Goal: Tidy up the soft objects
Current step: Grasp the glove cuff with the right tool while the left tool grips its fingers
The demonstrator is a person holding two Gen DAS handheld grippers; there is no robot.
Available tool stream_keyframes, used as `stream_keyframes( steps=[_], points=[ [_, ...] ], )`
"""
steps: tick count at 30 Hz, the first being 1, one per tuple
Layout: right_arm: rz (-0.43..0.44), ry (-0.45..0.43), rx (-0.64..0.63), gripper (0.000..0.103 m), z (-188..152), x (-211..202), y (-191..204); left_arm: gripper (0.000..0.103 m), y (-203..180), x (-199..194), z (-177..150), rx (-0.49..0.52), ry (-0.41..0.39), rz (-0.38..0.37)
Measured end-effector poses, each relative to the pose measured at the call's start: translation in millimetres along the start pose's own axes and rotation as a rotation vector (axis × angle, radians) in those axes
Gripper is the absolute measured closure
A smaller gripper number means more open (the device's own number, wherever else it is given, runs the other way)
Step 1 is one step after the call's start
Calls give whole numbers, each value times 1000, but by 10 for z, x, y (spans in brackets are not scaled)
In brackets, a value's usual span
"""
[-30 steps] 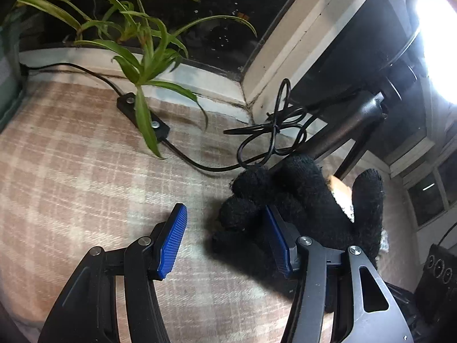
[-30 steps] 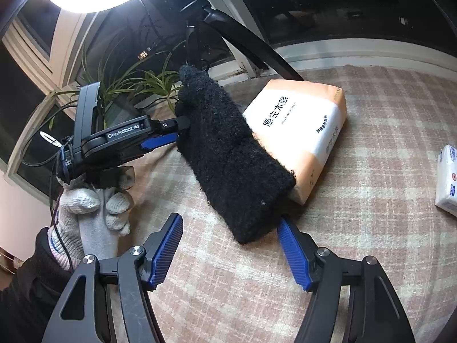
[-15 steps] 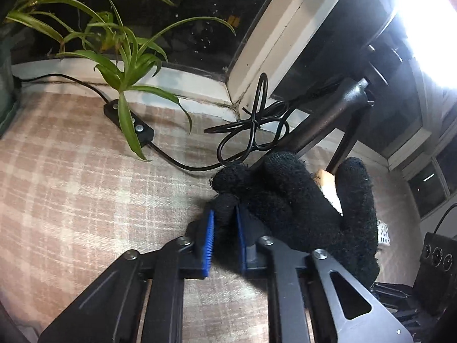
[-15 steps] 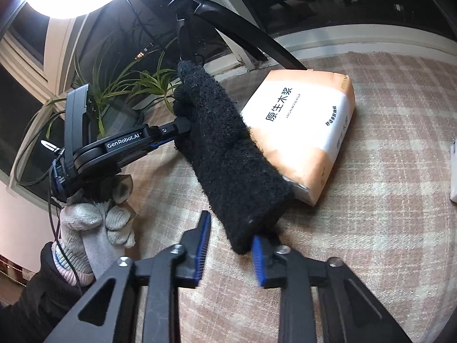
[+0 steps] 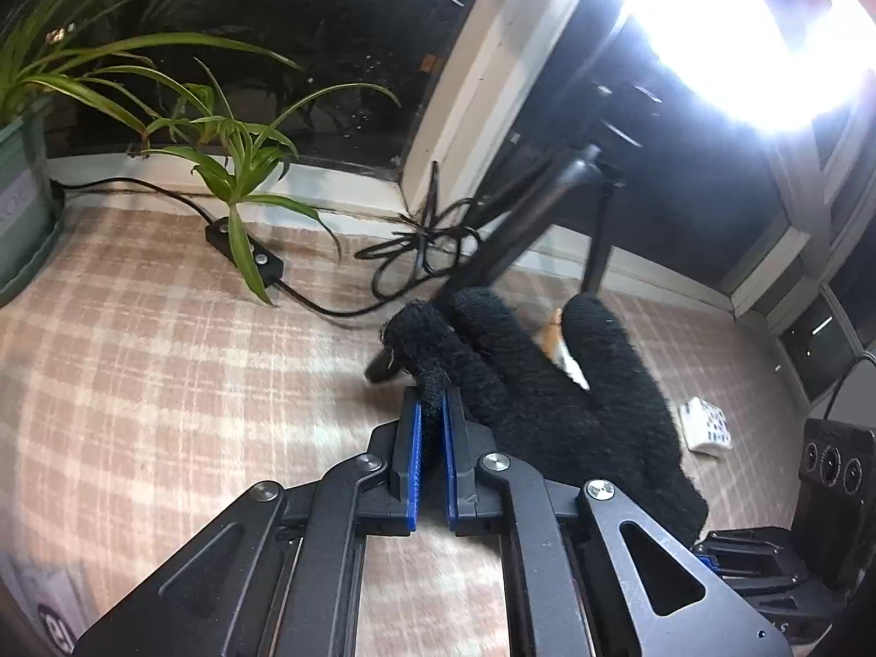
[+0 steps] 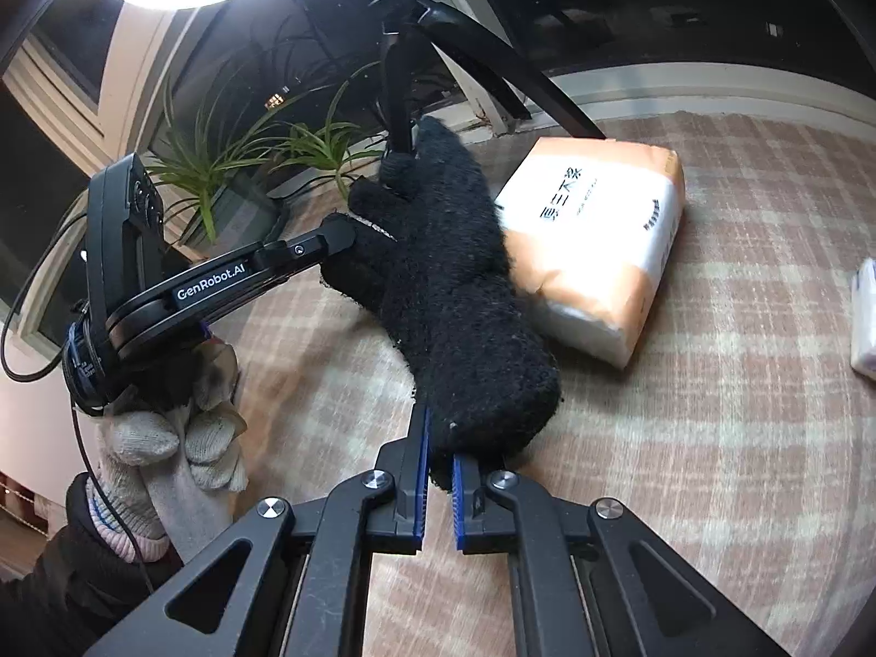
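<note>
both claws have just closed on the black glove [image 6: 454, 295]: the left claw [image 5: 431, 416] pinches a fingertip, the right claw [image 6: 439, 471] grips the cuff. held at both ends it hangs stretched just above the plaid surface [image 6: 739, 410], beside the tissue pack [image 6: 597, 252], probably to straighten it.

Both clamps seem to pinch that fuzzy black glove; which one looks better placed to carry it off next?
Probably the right gripper: it clamps the black glove by its thick cuff end, while the left gripper pinches only one fingertip, which might slip free.
</note>
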State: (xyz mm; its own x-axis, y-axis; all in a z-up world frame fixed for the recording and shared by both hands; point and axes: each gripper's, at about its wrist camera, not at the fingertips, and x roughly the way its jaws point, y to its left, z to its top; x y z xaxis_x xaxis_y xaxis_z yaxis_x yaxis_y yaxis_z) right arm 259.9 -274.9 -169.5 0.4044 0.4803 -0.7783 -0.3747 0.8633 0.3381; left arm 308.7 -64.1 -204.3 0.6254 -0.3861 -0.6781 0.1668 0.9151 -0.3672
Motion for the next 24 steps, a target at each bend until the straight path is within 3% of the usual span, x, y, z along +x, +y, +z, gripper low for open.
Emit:
stream_keyframes(
  steps=[10,14,19,21,24],
  points=[
    [96,52,116,97,-507,-299,-167,98,-72,-269,-334,-47,39,-44],
    [74,76,159,97,-722,-402,-320,98,-80,-322,-587,-89,92,-75],
    [45,67,169,97,-747,-447,-406,97,-138,-188,-712,-62,135,-68],
    [27,64,152,95,-744,-442,-383,86,-161,-154,-698,-51,132,-65],
    [-5,61,142,87,-712,-399,-356,85,-158,-84,-664,-41,147,-64]
  ],
)
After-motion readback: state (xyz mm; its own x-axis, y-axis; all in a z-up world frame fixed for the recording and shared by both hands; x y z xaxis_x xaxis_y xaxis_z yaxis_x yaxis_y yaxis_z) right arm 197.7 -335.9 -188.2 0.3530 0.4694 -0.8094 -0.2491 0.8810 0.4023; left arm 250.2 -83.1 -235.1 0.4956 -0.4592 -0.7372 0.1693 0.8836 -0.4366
